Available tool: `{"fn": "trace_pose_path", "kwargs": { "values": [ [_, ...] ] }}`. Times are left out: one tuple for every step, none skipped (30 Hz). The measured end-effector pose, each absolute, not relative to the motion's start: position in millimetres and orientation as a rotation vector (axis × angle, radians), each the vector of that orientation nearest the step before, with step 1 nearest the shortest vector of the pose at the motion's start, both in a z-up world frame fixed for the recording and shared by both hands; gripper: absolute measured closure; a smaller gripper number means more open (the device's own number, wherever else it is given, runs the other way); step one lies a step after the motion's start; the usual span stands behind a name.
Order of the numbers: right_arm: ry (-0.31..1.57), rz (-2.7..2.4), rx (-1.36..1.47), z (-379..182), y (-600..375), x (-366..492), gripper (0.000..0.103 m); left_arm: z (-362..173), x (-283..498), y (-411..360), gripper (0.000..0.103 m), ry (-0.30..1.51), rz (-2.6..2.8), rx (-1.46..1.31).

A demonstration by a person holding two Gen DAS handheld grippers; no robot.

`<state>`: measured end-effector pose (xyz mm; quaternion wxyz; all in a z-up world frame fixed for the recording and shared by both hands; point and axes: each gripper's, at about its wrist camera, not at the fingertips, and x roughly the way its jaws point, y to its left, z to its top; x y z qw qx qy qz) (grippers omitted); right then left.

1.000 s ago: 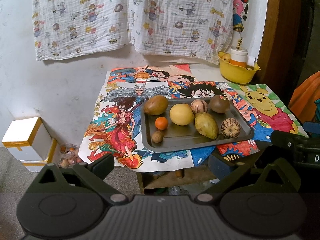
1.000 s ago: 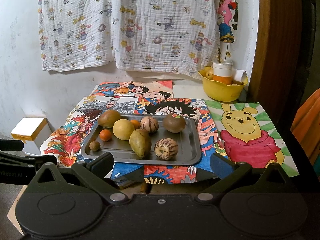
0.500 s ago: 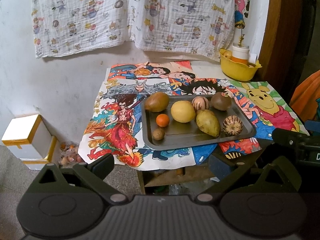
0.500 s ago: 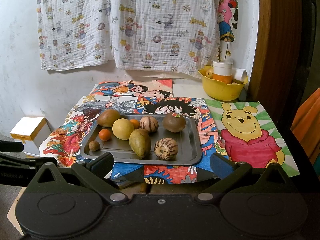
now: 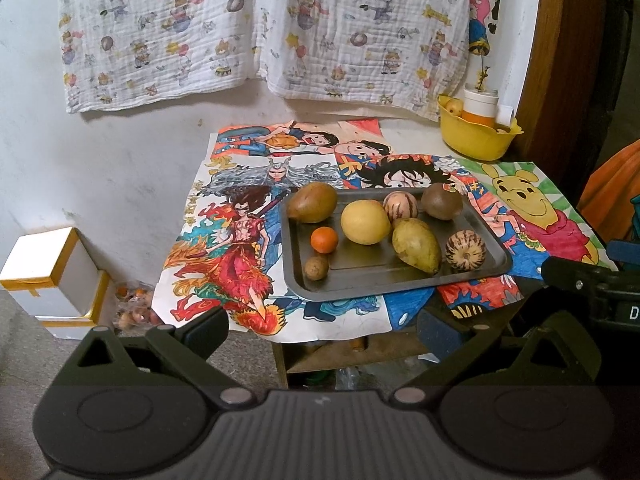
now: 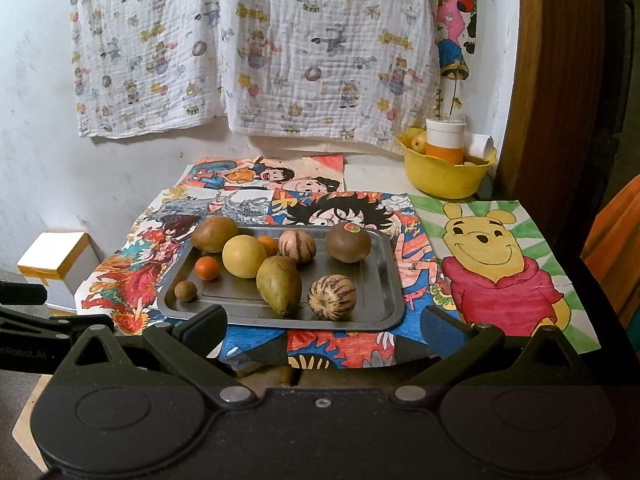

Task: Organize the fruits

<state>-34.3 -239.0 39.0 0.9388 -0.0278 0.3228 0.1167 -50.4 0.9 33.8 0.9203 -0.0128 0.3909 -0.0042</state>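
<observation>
A grey metal tray [image 5: 486, 236] [image 6: 384, 264] sits on a small table covered with cartoon drawings. It holds several fruits: a brown mango [image 5: 313, 202], a yellow round fruit [image 5: 365, 222], a green-yellow mango [image 5: 416, 245] [image 6: 279, 285], two striped melons [image 5: 465, 250] [image 5: 401, 205], a kiwi [image 5: 443, 201] [image 6: 347, 242], small oranges [image 5: 324, 239] and a small brown fruit [image 5: 316, 268]. My left gripper [image 5: 322, 330] is open and empty, short of the table's front-left. My right gripper [image 6: 324, 326] is open and empty, at the tray's near edge.
A yellow bowl [image 5: 476, 142] [image 6: 444, 176] with a white-orange cup and small fruits stands at the table's back right. A white box [image 5: 44, 276] stands on the floor at left. A patterned cloth hangs on the back wall. A wooden frame [image 6: 552, 120] rises at right.
Both grippers have drifted slightly forward toward the table; the tray looks a little nearer. Both stay open and empty. No fruit has moved.
</observation>
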Motion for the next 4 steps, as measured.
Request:
{"fn": "trace_pose_path", "kwargs": {
  "values": [
    [0.661,0.238,-0.057,38.1,-238.7,-33.3,0.001,33.6,-50.4,0.8,0.001,0.805,-0.009,-0.027],
    [0.663,0.237,-0.057,37.1,-238.4,-32.8,0.001,33.7,-50.2,0.6,0.001,0.806,-0.009,-0.027],
    [0.665,0.235,-0.058,36.4,-238.5,-32.4,0.001,32.7,-49.3,0.7,0.001,0.809,-0.011,-0.028],
    [0.668,0.234,-0.058,35.5,-237.8,-31.7,0.001,31.8,-48.9,0.2,0.001,0.811,-0.012,-0.029]
  ]
}}
